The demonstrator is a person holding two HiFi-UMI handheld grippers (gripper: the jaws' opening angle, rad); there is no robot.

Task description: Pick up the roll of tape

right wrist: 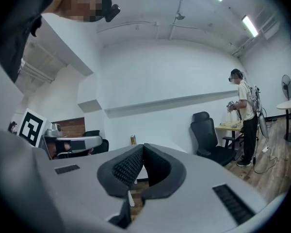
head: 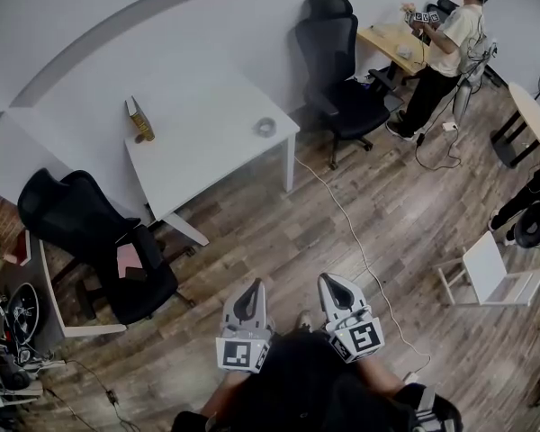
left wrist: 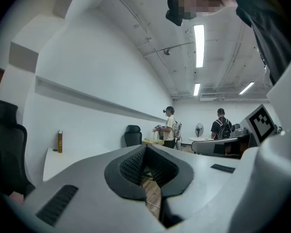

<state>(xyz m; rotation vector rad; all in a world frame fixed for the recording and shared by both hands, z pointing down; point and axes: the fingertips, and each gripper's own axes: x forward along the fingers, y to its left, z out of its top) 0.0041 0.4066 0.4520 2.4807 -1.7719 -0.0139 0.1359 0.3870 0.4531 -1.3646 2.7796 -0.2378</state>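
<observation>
The roll of tape point(head: 266, 126), a small pale ring, lies flat near the right end of a white table point(head: 207, 147). In the head view both grippers are held low and close to the body, far from the table over the wooden floor. My left gripper point(head: 253, 288) is shut with nothing in it, and my right gripper point(head: 331, 282) beside it is shut and empty too. In the left gripper view the left gripper point(left wrist: 145, 148) points toward the table point(left wrist: 72, 158). The right gripper point(right wrist: 142, 147) shows its pads pressed together. Neither gripper view shows the tape.
A tall gold can point(head: 139, 120) stands at the table's left end. Black office chairs sit behind the table point(head: 342, 79) and at the left point(head: 99, 241). A person point(head: 445, 48) stands at a wooden desk point(head: 391, 41). A cable point(head: 355, 241) crosses the floor, and a white stool point(head: 490, 273) is on the right.
</observation>
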